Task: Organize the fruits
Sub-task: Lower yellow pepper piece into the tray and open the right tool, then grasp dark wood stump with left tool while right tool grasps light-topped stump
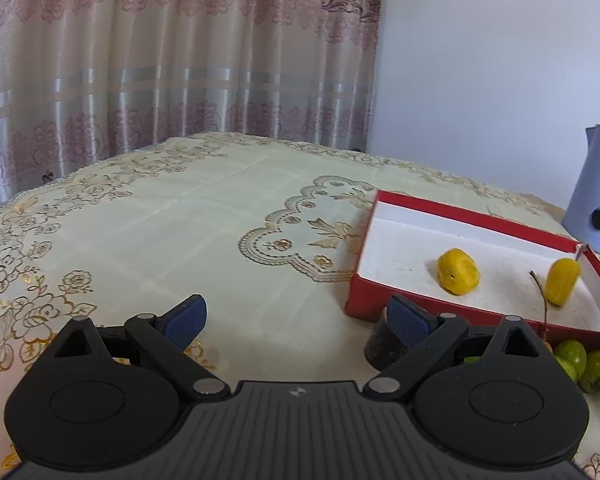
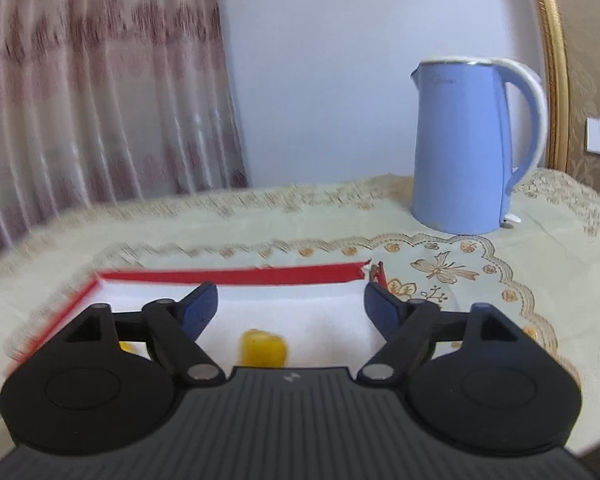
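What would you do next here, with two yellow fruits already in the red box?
Probably swing the left gripper right, toward the green grapes. They lie on the tablecloth just outside the red box, while two yellow fruits sit inside it. Both grippers are open and empty; the right gripper hovers over the box.
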`<state>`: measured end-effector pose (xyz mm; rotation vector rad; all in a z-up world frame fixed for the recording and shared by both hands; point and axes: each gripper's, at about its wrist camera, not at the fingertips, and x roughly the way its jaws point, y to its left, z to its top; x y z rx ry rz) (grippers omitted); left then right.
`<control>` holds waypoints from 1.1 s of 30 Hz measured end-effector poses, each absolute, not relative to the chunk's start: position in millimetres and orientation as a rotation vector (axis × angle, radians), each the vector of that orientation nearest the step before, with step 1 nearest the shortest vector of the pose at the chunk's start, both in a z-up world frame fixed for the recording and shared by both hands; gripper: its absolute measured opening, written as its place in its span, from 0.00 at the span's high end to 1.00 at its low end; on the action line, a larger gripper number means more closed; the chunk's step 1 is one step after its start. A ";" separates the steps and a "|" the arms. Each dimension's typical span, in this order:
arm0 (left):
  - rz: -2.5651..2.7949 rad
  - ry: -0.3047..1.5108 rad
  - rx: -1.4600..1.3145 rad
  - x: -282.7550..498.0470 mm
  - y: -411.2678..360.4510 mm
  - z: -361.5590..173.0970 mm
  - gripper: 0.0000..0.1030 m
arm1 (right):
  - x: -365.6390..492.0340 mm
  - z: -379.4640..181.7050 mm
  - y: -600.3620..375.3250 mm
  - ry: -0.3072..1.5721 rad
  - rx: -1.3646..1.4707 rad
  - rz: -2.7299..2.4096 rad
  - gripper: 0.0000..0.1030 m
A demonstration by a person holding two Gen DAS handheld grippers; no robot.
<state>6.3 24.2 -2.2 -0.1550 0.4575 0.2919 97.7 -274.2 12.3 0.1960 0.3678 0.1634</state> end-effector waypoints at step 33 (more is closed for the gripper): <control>0.153 0.425 -0.140 0.2 18.6 -1.9 0.05 | 16.1 -36.5 -260.6 0.526 -0.108 0.192 0.67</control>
